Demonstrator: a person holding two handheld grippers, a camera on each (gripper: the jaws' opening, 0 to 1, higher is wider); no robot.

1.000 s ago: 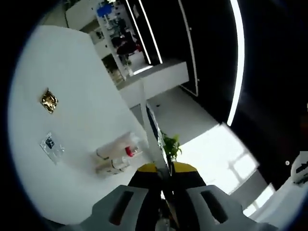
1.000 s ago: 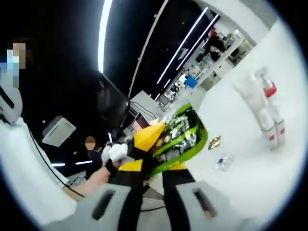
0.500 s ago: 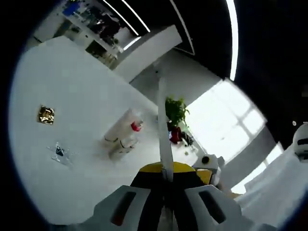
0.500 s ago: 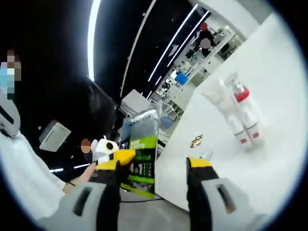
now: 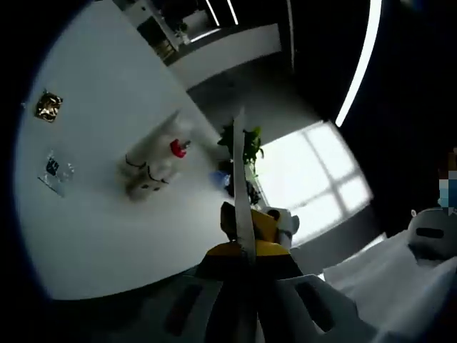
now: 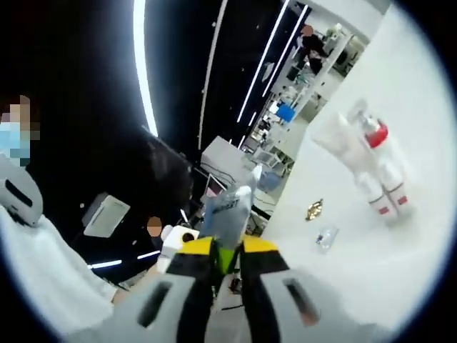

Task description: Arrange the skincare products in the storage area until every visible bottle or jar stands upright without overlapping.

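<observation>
The left gripper (image 5: 243, 246) has its jaws pressed together on the edge of a thin flat pouch (image 5: 239, 179), seen edge-on as a pale strip rising straight up from the jaw tips. In the right gripper view, the right gripper (image 6: 227, 256) has its jaws closed on the same kind of item, a soft sachet (image 6: 227, 211) with grey print and a green lower band, standing up from between the yellow tips; whether the two grippers pinch one and the same pack cannot be told from these views. It looks light, limp and slick-skinned, so it probably folds or slides unless pinched at a sealed edge, and it is unlikely to stand by itself. Beyond the left jaws and to their left, on the white surface (image 5: 93, 214), stands a tight cluster of white bottles (image 5: 153, 161), one with a red cap (image 5: 176, 148); in the right gripper view the same cluster (image 6: 368, 168) sits far off to the right of the jaws. These bottles look rigid, smooth and tall for their base, so they likely tip easily and are best gripped around the mid-body, not at the cap. Further left of the left jaws lie a small clear packet (image 5: 53, 170) and a gold wrapper (image 5: 48, 106), both flat and light and probably hard to pick up off the surface.
</observation>
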